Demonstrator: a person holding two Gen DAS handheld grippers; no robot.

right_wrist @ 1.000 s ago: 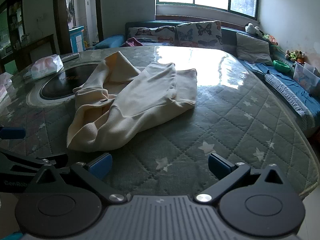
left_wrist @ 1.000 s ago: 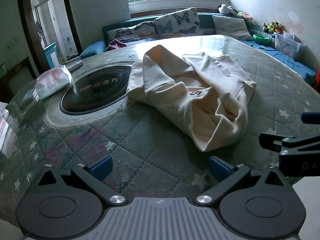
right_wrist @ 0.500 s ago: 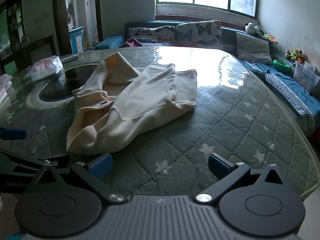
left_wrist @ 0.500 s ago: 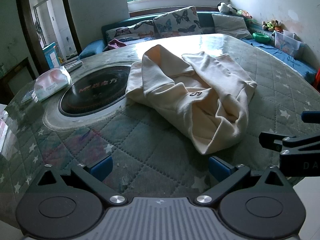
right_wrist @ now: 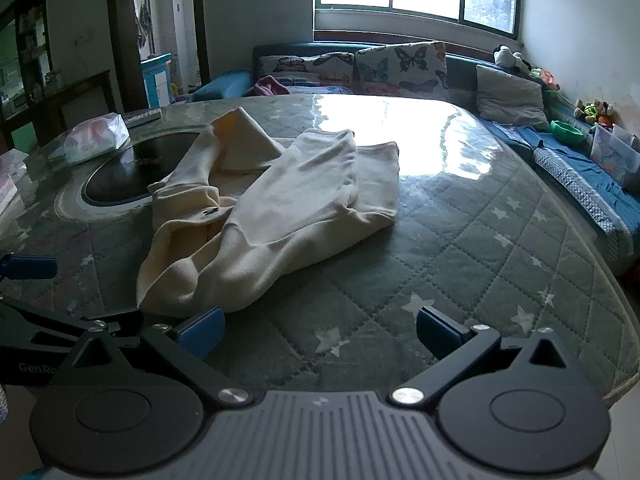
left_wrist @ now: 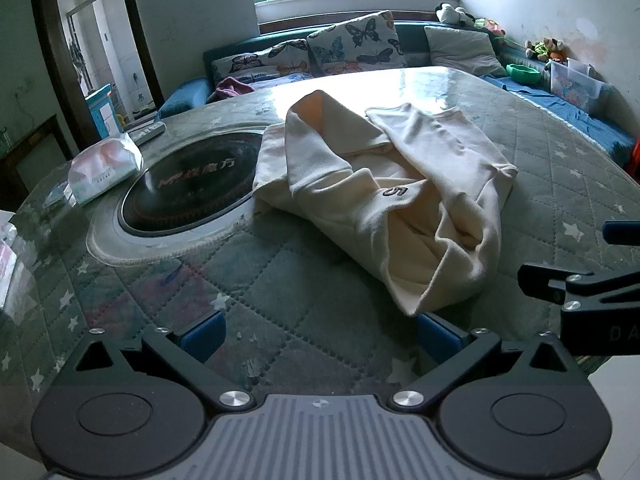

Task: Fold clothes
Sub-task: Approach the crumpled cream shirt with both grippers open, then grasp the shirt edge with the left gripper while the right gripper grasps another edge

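Folding is not yet starting: cream garment (left_wrist: 396,200) is lying crumpled in a heap on the quilted bench (right_wrist: 480,248). Left claw (left_wrist: 320,330) and right claw (right_wrist: 320,330) are hovering spread at its near edge, gripping nothing. All folds remaining.

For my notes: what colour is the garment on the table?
Cream, with a small dark "5" mark; the garment shows best in the left wrist view.

garment: your cream sweatshirt (right_wrist: 272,216) lies crumpled on the quilted table (right_wrist: 460,248)
right gripper (right_wrist: 318,332): your jaws sit wide apart, nothing between them
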